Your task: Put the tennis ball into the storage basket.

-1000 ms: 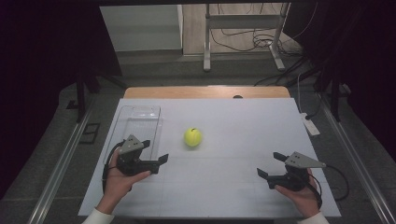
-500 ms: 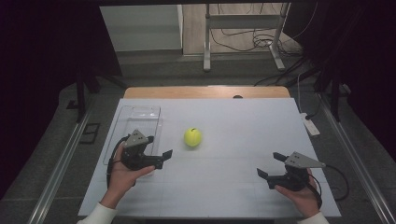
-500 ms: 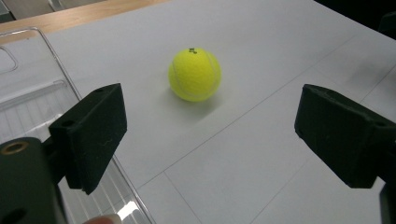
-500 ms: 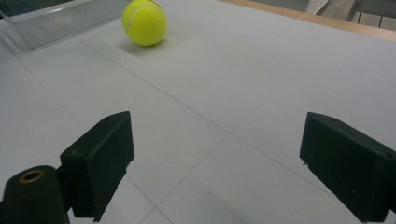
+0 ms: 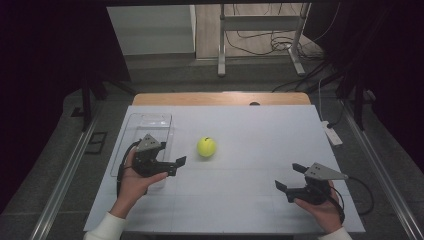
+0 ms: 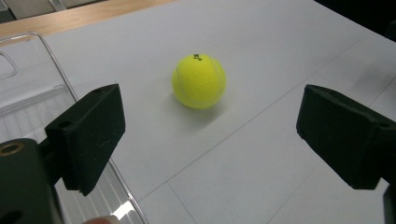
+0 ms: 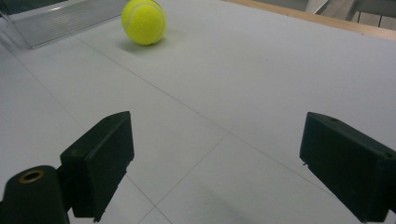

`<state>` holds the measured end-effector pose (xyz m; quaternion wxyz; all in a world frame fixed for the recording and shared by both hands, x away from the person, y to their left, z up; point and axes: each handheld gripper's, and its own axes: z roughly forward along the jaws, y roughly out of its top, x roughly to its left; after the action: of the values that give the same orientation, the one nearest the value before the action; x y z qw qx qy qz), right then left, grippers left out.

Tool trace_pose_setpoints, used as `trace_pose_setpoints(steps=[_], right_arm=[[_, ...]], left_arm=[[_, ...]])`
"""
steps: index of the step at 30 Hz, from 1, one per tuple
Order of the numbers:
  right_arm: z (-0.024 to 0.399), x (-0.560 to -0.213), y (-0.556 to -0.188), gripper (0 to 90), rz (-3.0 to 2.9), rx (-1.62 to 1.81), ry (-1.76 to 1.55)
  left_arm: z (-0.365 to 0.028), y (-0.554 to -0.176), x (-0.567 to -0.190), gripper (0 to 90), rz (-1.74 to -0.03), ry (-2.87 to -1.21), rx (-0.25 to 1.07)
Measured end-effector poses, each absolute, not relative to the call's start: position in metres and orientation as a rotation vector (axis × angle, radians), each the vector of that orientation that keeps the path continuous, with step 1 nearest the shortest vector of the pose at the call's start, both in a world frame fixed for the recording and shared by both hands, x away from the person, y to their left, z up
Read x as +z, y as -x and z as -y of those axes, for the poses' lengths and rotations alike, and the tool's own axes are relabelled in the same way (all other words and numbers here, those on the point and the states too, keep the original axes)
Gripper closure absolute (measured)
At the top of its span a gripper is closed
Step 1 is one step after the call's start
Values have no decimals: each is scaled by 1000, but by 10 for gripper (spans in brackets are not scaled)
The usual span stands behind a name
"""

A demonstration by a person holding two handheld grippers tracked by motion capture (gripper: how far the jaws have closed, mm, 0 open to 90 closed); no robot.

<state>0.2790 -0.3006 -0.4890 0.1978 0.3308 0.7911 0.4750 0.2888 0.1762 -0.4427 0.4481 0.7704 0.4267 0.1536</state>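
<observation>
Left claw [image 5: 176, 165] hangs over the near end of the clear tray [image 5: 150, 122], jaws wide with nothing between them and just been opening, aimed at the tennis ball [image 5: 206, 147], which sits alone on the white counter [image 5: 250, 200] just beside the tray's right wall. Bare counter lies between the claw and the ball, nothing blocking the line; the tray's rim runs under the claw's left jaw. Right claw [image 5: 290, 181] rests well apart near the counter's front right, jaws also wide and empty, facing the ball; a white power strip [image 5: 332, 136] lies at the right edge.
</observation>
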Motion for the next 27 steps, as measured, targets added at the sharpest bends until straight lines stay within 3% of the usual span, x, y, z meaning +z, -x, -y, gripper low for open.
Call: trace_pose_setpoints(steps=[27], right_arm=[[300,-490,-280,106,-2216,1318,-929]], left_arm=[[-164,-314,-441,56,-1075,-1954,355]])
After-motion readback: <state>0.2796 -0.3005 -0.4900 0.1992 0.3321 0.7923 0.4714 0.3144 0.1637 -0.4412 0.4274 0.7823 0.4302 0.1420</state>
